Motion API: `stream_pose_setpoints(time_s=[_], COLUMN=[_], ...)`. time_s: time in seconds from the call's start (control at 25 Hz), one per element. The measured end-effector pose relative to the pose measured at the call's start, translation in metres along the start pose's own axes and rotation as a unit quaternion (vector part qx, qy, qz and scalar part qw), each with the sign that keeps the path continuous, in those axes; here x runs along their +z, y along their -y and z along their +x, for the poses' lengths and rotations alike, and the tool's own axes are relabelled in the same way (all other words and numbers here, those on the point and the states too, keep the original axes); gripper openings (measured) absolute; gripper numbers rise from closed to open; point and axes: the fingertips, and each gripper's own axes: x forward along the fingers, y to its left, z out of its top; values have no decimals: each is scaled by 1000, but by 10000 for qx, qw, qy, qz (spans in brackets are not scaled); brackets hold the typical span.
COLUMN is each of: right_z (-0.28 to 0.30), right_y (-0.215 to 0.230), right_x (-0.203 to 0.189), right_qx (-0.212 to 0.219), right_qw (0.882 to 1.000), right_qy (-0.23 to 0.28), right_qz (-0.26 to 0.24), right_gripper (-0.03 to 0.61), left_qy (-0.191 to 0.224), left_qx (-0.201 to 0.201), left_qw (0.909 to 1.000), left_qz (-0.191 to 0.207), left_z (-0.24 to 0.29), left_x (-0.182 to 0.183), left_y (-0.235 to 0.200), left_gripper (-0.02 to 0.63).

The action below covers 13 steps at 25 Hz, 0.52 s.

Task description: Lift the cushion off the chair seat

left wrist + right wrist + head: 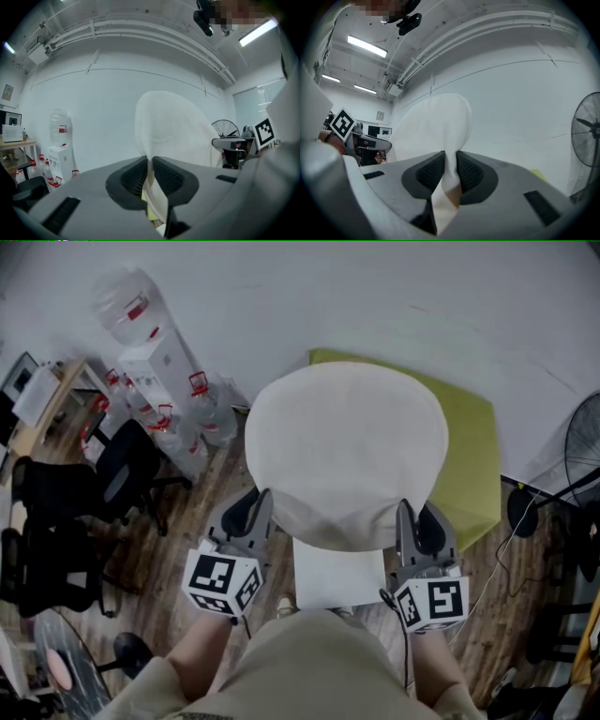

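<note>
A round cream cushion hangs in the air between my two grippers, above the white chair seat and a lime-green panel. My left gripper is shut on the cushion's near left edge. My right gripper is shut on its near right edge. In the left gripper view the cushion rises beyond the pinching jaws of my left gripper. The right gripper view shows the cushion squeezed in my right gripper.
Black office chairs and water bottles with a dispenser stand at the left. A floor fan and cables stand at the right. A white wall runs behind the chair. The person's legs are near the bottom edge.
</note>
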Motion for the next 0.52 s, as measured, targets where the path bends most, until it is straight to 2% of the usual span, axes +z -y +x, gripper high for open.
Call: stream_pose_setpoints(time_s=[0.52], right_z=[-1], right_y=[-2], right_x=[-4], right_qx=[-26], right_qw=[10000], right_qy=[4], right_qz=[85], right_gripper=[94], left_qy=[-23], left_qx=[-36], left_qw=[10000], left_qz=[48], left_z=[-2], left_x=[1], left_y=[-1], left_gripper=[57])
